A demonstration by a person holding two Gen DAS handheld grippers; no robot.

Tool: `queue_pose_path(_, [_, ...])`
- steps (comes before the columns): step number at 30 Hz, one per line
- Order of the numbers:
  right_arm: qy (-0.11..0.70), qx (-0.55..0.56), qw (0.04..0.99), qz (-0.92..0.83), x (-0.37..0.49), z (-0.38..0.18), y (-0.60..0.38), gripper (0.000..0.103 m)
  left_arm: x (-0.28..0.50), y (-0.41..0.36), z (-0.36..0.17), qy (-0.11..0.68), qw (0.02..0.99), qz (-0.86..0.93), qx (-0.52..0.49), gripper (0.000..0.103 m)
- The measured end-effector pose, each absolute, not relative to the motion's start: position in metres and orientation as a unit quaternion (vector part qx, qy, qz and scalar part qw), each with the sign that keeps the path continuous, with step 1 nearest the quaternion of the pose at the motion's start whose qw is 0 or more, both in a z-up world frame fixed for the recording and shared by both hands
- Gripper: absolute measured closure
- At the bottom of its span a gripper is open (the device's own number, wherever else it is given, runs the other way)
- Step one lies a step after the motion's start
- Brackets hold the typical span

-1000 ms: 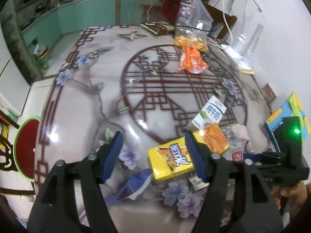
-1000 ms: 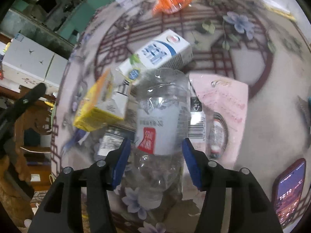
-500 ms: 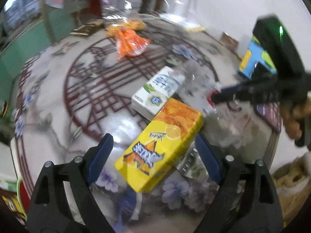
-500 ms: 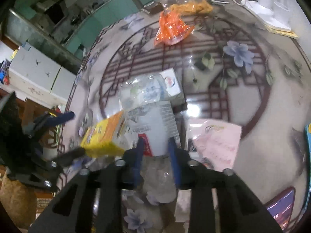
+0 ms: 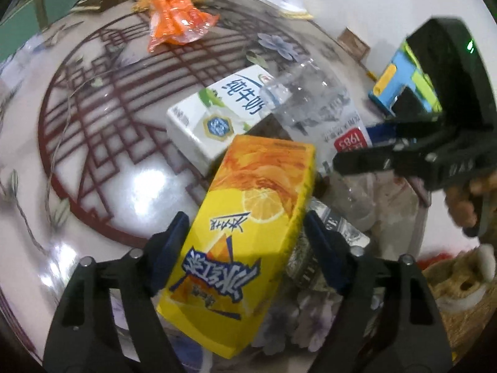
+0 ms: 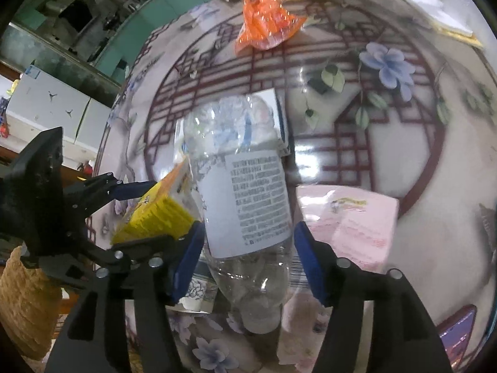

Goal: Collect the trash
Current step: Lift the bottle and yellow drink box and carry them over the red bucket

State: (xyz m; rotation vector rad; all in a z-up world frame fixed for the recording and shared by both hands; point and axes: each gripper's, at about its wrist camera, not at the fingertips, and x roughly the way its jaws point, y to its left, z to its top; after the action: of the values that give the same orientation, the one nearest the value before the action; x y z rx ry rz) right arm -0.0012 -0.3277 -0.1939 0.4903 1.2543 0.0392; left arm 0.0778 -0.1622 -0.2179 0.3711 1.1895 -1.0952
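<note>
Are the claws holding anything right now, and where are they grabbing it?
Nothing firmly. The left claw is closing around the middle of the yellow carton. The right claw is opening around the clear bottle at its label.

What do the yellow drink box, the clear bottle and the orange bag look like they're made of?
Yellow drink box: likely coated paperboard, with sharp folded edges and glossy print. Clear bottle: thin see-through plastic, crumpled, with a paper-like white label. Orange bag: crinkly plastic film, shiny with glints; the contents are unclear.

home kitchen-dining | patterned table [image 6: 388,143] (floral print) | teal cabinets [image 6: 161,3] | white appliance [image 6: 49,105]
</note>
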Motion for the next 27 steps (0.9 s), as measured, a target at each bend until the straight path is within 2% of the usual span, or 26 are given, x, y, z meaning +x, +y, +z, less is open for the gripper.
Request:
queue_pose_path(4, [0.585,0.217,0.781,0.011,0.005,-0.199,-0.323,0.041,0.079,-0.145,-0.214,0.538,0.704,-0.448,0.116,0.038])
queue_pose_path(5, [0.585,0.214,0.782,0.010,0.005,-0.199,-0.323,0.050,0.078,-0.140,-0.211,0.538,0.712,-0.440,0.102,0.039])
queue_pose_path(9, [0.568,0.204,0.797,0.007,0.004,-0.186,-0.319,0.054,0.074,-0.131,-0.193,0.527,0.741,-0.410,0.076,0.041])
queue_pose_path(21, [0.461,0.195,0.866,0.013,-0.004,-0.100,-0.304,0.055,0.060,-0.096,-0.097,0.438,0.839,-0.323,0.010,0.041])
queue_pose_path(27, [0.428,0.190,0.883,0.030,0.002,-0.073,-0.284,0.055,0.059,-0.078,-0.070,0.432,0.854,-0.288,-0.029,0.041])
